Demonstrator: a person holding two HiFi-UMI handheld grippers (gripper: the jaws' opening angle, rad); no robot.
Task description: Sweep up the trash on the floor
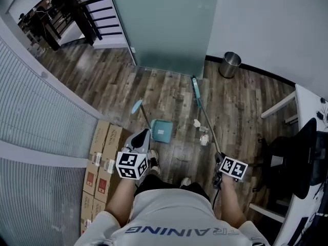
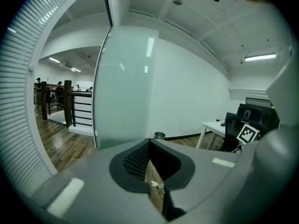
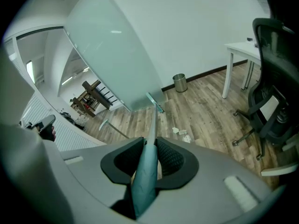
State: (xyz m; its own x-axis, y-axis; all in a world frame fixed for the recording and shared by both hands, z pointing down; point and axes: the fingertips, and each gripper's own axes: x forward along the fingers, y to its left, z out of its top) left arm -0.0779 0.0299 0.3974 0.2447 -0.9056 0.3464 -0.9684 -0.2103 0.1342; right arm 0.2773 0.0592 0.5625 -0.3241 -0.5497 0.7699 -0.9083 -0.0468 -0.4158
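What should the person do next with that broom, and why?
Probably drag the broom head back onto the paper scraps and push them left toward the dustpan: the right gripper clamps the broom handle, and the head lies beyond the scraps.

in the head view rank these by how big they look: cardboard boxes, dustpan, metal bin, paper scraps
1. cardboard boxes, clearly the largest.
2. dustpan and metal bin: they look about alike. The bin stands farther from the camera, so I won't rank them.
3. paper scraps, the smallest.
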